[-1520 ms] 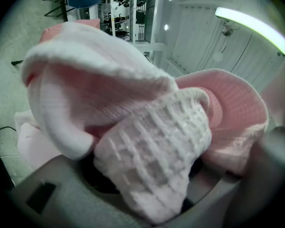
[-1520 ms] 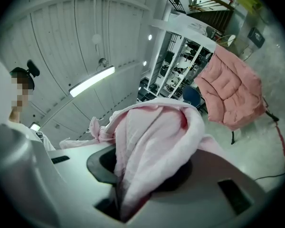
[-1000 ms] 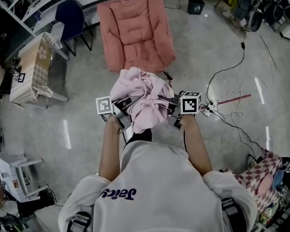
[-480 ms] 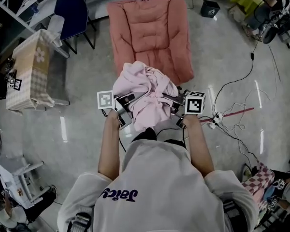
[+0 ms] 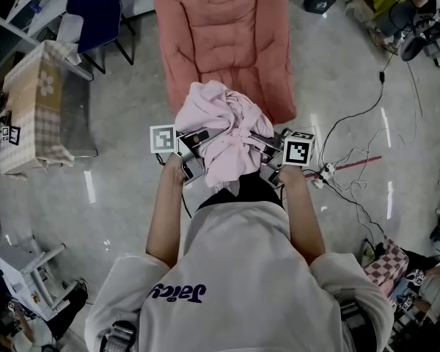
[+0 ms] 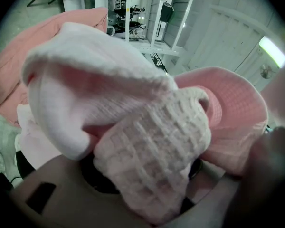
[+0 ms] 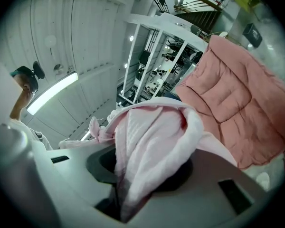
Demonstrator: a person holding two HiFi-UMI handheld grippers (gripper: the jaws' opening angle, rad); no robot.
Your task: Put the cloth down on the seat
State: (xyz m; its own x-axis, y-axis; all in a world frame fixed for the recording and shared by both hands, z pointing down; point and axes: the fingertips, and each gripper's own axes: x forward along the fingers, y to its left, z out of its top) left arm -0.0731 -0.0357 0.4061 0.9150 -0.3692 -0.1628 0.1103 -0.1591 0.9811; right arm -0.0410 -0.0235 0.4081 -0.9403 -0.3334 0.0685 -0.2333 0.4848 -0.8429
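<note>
Left gripper (image 5: 199,139) and right gripper (image 5: 262,144) both clamp the bunched pale-pink waffle cloth (image 5: 221,123). The salmon quilted seat (image 5: 224,39) has its near edge at twelve o'clock, and bare grey floor (image 5: 125,189) lies open at nine.

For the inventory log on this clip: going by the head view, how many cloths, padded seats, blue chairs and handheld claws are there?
Pale pink waffle-weave cloth: 1
Salmon-pink padded seat: 1
Dark blue chair: 1
Claws, both shut on the cloth: 2 (left claw, right claw)
Total: 5
</note>
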